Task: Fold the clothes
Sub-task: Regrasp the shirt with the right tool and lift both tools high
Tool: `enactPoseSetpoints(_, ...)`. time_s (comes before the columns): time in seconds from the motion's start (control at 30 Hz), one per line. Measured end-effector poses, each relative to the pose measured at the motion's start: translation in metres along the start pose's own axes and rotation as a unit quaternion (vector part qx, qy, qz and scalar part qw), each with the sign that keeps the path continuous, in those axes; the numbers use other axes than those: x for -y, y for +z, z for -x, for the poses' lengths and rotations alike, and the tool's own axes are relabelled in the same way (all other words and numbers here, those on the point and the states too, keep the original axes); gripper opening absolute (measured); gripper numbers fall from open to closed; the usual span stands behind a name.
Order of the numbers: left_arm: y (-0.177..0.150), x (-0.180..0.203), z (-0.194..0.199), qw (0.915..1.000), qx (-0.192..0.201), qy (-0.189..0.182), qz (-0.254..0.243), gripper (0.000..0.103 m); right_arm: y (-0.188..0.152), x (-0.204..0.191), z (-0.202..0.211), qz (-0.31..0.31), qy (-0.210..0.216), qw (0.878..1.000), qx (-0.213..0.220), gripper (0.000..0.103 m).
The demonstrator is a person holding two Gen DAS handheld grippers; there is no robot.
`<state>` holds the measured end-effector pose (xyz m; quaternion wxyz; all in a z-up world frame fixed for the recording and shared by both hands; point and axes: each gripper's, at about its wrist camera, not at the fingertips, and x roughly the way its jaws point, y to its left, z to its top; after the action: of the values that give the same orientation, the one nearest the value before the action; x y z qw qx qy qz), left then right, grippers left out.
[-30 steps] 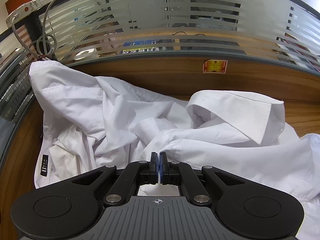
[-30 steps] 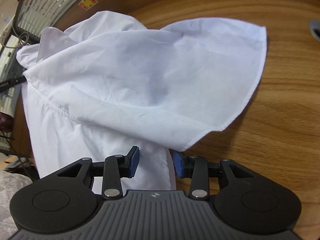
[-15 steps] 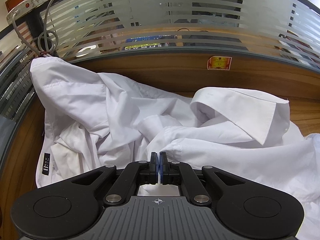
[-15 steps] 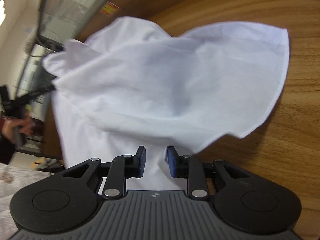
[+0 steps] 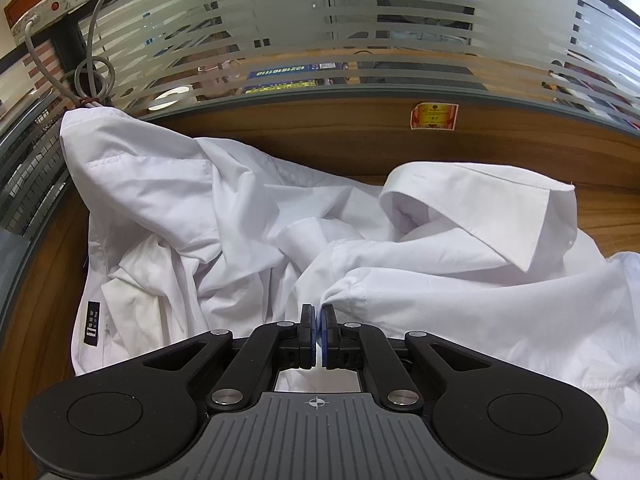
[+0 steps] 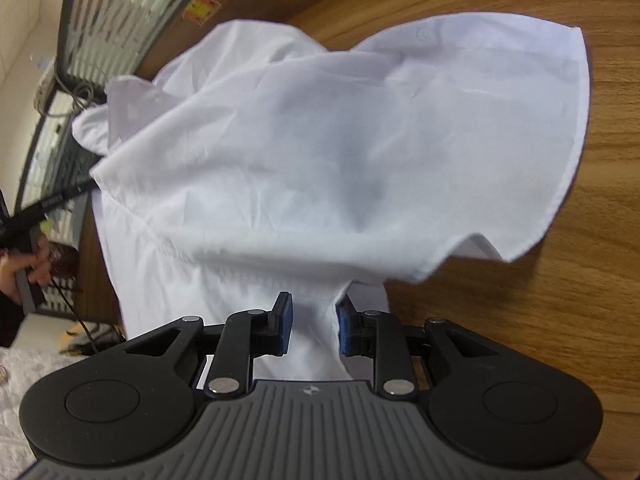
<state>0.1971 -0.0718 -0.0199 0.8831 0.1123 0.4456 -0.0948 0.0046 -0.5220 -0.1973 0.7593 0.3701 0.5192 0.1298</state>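
Much shirt (image 6: 320, 152) behind folds

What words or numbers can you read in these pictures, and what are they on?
"12218181110" or close, seen mirrored: blue sign behind the striped glass; digits uncertain.
Black tag on the white shirt: white marks, too small to read.
Red and gold sticker on the wooden panel: too blurred to read.
Black rod at the left of the right wrist view: pale lettering, too blurred to read.

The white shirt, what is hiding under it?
Under the white shirt you can see the wooden table sticking out around it. Whatever lies beneath the crumpled middle is covered, so I cannot tell.
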Motion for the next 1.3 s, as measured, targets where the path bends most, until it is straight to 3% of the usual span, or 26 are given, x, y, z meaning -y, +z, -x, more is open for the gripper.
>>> enactPoseSetpoints(0.03,-0.001,-0.001,0.000,1.0000,0.000,-0.001,-0.002,0.006,0.001,-0.004,0.000,0.002,-0.004,1.000,0.004,0.007)
enactPoseSetpoints(0.07,-0.002,-0.001,0.000,1.0000,0.000,-0.002,-0.003,0.007,0.001,-0.008,0.002,0.007,-0.011,1.000,0.007,0.002)
enactPoseSetpoints(0.27,-0.007,-0.003,-0.003,0.9997,0.002,-0.022,-0.011,0.008,-0.003,-0.042,0.058,0.033,-0.021,0.995,0.089,0.002)
enactPoseSetpoints(0.37,-0.009,0.000,-0.003,0.9986,0.001,-0.050,-0.015,0.012,-0.006,-0.061,0.098,0.049,-0.035,0.989,0.134,0.001)
enactPoseSetpoints(0.53,-0.017,0.013,-0.004,0.9953,0.006,-0.092,-0.030,0.028,-0.012,-0.095,0.157,0.079,-0.068,0.974,0.201,0.001)
enactPoseSetpoints(0.6,-0.020,0.020,-0.004,0.9946,0.007,-0.098,-0.033,0.027,-0.015,-0.107,0.178,0.089,-0.082,0.966,0.228,0.001)
enactPoseSetpoints(0.63,-0.021,0.022,-0.004,0.9946,0.008,-0.098,-0.033,0.012,-0.017,-0.113,0.187,0.094,-0.090,0.962,0.241,0.001)
enactPoseSetpoints(0.67,-0.022,0.025,-0.004,0.9945,0.010,-0.099,-0.032,0.003,-0.019,-0.119,0.196,0.099,-0.098,0.957,0.253,0.001)
enactPoseSetpoints(0.8,-0.009,0.028,0.023,0.9920,0.058,-0.110,-0.018,0.003,-0.024,-0.142,0.229,0.119,-0.127,0.940,0.294,0.001)
enactPoseSetpoints(1.07,0.075,0.035,0.093,0.9746,0.163,-0.139,-0.065,0.003,-0.012,-0.181,0.300,0.177,-0.178,0.904,0.345,0.001)
enactPoseSetpoints(1.3,0.167,0.057,0.142,0.9575,0.232,-0.147,-0.088,0.003,0.062,-0.199,0.363,0.240,-0.204,0.877,0.364,0.001)
